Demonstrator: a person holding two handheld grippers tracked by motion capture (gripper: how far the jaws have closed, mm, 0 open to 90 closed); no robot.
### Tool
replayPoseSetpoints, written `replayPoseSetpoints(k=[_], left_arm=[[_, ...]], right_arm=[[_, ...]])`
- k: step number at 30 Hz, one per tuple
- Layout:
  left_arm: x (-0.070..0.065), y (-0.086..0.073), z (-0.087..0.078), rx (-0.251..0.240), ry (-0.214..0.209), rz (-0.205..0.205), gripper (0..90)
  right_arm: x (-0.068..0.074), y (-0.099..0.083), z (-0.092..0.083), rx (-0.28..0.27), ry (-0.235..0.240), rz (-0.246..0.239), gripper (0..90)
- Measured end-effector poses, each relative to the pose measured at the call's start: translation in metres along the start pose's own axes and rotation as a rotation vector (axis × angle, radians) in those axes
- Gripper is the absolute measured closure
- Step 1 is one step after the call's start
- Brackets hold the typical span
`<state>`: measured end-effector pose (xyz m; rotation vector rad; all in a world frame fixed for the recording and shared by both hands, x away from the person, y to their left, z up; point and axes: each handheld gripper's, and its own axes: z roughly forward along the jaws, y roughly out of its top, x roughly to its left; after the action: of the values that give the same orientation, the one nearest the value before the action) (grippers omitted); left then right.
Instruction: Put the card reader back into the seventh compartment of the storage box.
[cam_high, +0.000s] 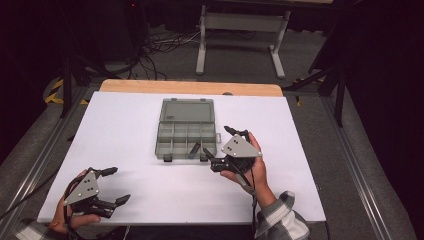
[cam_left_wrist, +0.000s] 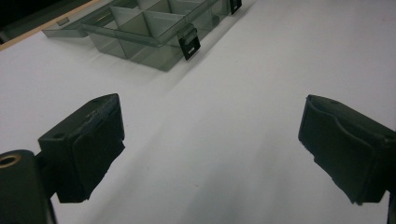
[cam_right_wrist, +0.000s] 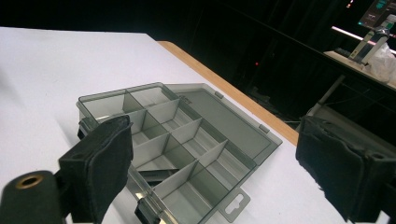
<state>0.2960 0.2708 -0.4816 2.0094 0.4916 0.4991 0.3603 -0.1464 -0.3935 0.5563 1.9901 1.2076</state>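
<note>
A grey see-through compartment box (cam_high: 186, 135) lies open on the white table (cam_high: 120, 125), its lid flat behind it and two black latches at the front. A small dark piece (cam_high: 194, 148) rests in one front compartment. My right gripper (cam_high: 220, 147) sits just right of the box's front corner, open, with nothing between its jaws. In the right gripper view the box (cam_right_wrist: 187, 126) lies ahead between the wide jaws (cam_right_wrist: 215, 161). My left gripper (cam_high: 119, 185) rests open near the table's front left corner, well apart from the box (cam_left_wrist: 149, 28), over bare table (cam_left_wrist: 212, 140).
A wooden strip (cam_high: 190, 87) edges the table's far side. Beyond it are cables on the floor and a white metal stand (cam_high: 240, 30). Metal rails run along both sides of the table.
</note>
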Motion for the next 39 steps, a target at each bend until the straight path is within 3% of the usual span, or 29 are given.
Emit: replayPoseSetpoints(k=[14,25,39], left_arm=[[0.0,0.0,0.0,0.015,-0.009,0.015,7.9],[0.0,0.001,0.0,0.0,-0.011,0.007,7.9],[0.001,0.0,-0.002,-0.009,0.0,0.007,7.9]], right_arm=[[0.002,-0.007,-0.009,0.007,-0.012,-0.008,11.8],[0.006,-0.011,-0.019,0.016,-0.019,-0.029,12.0],[0.008,-0.021,-0.038,0.028,-0.008,-0.015,12.0]])
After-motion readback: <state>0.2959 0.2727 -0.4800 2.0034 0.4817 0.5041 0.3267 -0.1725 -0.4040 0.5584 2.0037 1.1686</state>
